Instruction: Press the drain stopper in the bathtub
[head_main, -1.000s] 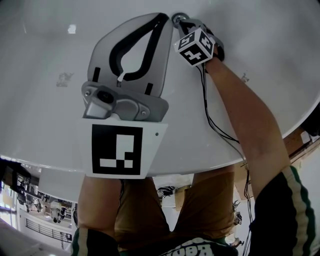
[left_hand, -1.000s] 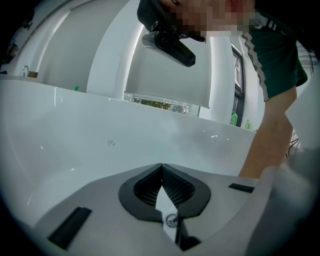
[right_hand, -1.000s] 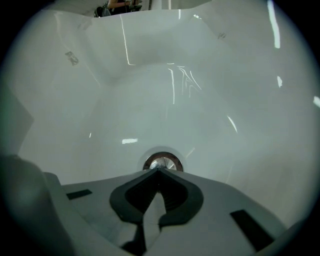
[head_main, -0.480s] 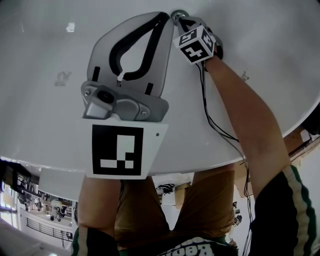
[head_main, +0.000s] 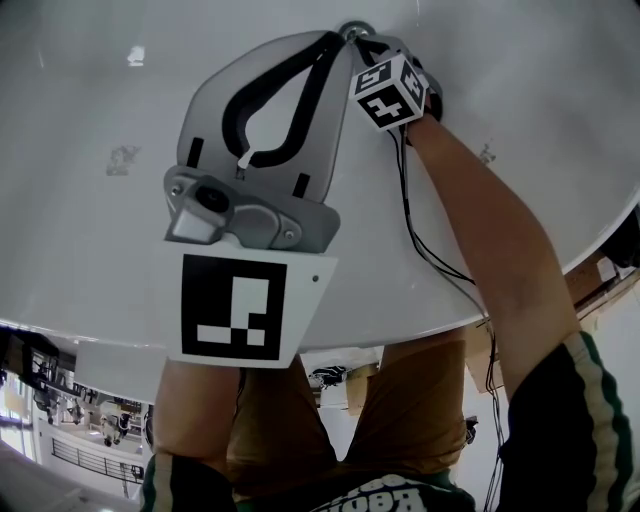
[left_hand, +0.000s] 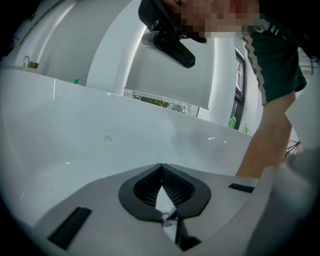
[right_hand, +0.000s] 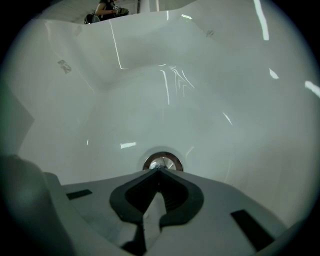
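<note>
Head view looks down into a white bathtub (head_main: 520, 120). The round metal drain stopper (head_main: 356, 29) sits in the bottom of the tub, at the far end. The right hand-held gripper (head_main: 368, 45) reaches down on a long arm (head_main: 480, 240), and its tip is right at the stopper. The left hand-held gripper (head_main: 333, 45) is big in the picture because it is held up high, close to the camera. It is doing no work.

Left gripper view shows its two jaws clenched tip to tip, with nothing between them. Past them is only the smooth tub wall.

Right gripper view shows its jaws clenched too, with nothing in them. The shut tip lies over the near edge of the stopper. I cannot tell if it is touching the stopper or is just above it.

I think the pressing step is on now. The next move needs a straight push down on the middle of the stopper. The metal is shiny, so the tip could slip off.

I see no water in the tub, only the stopper in its hole.
</note>
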